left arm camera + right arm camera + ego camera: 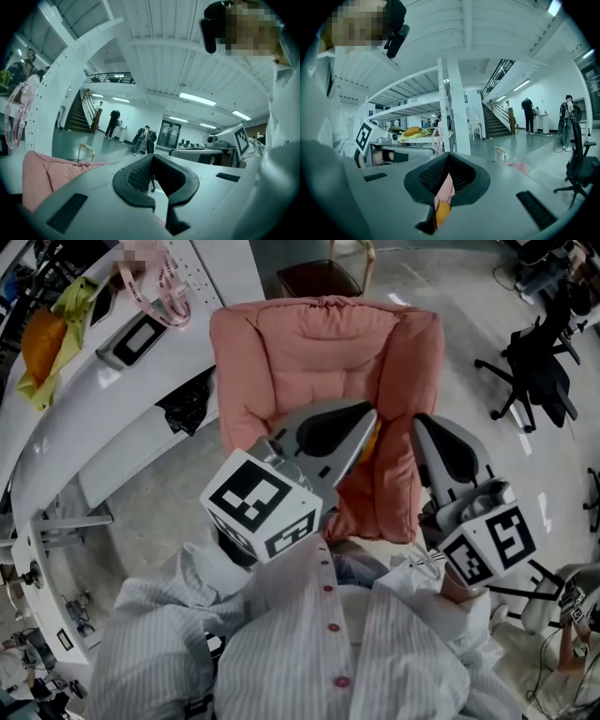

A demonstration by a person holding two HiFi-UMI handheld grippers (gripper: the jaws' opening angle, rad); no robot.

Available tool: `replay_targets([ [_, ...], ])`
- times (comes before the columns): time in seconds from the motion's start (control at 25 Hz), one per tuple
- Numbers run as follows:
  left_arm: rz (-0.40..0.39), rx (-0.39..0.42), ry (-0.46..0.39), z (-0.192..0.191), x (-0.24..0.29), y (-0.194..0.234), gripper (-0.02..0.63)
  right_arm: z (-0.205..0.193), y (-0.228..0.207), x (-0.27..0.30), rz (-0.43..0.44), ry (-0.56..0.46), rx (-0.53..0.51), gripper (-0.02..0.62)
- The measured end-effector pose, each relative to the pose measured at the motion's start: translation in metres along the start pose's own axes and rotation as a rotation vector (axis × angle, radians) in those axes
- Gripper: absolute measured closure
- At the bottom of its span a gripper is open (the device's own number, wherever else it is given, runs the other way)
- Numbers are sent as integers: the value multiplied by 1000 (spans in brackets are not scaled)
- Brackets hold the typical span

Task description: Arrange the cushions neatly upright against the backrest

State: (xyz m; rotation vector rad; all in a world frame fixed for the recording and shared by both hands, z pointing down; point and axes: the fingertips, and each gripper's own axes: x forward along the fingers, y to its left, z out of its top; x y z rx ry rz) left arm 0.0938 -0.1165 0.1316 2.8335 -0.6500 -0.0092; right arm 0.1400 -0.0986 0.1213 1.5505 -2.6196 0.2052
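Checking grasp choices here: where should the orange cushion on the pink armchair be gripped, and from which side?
Probably its exposed edge, coming from above at the chair's open front. The orange cushion lies on the seat of the pink armchair, walled in by armrests and backrest. Only a sliver shows past the left gripper, so its pose is uncertain.

- The head view is evenly and fairly brightly lit from overhead; the pale floor (506, 456) carries soft glare and shadows stay faint.
- Both gripper views bend strongly towards the edges, with black vignetted corners and a cool bluish cast.
- Ceiling light strips (197, 98) burn out to plain white.
- In both gripper views the nearest surfaces look soft, while the distant hall is sharper.
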Motion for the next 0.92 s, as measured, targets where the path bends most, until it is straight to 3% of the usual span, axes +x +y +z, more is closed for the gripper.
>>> replay_targets([
  [0.12, -23, 40, 34, -7, 2, -5, 597, -1, 1, 3, 11, 4, -1, 583],
  [0.52, -30, 33, 74, -5, -1, 8, 597, -4, 0, 8, 23, 11, 18, 583],
  [0.92, -50, 79, 97, -1, 9, 19, 597, 5, -14, 9, -8, 24, 5, 583],
])
